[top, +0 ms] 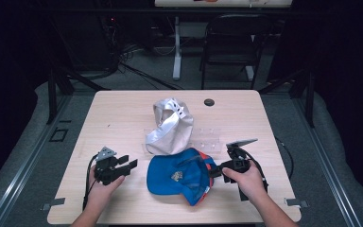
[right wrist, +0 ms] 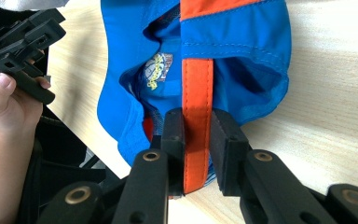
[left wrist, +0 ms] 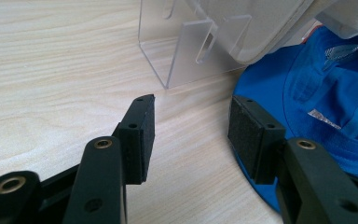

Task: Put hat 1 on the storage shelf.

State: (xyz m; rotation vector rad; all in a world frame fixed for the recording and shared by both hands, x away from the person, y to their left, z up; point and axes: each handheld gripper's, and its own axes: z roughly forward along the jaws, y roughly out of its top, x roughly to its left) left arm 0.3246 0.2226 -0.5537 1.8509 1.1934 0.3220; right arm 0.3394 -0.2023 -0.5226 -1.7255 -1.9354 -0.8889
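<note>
A blue cap [top: 177, 177] with an orange strap [right wrist: 196, 88] lies upside down near the table's front middle. My right gripper [top: 214, 170] is at the cap's right side. In the right gripper view it [right wrist: 196, 140] is shut on the orange strap. To the left of the cap my left gripper [top: 128, 164] is open and holds nothing. In the left gripper view its jaws [left wrist: 191, 135] stand wide apart over bare wood, with the blue cap [left wrist: 326, 102] just beyond the right pad. A white cap [top: 170, 125] rests on a clear acrylic stand [left wrist: 186, 56] behind the blue one.
The stand's clear base [top: 210, 139] reaches right of the white cap. A small black disc [top: 209, 102] sits in the table [top: 123, 113] near its far edge. A black folding chair [top: 231, 42] and a table leg [top: 177, 47] stand beyond it.
</note>
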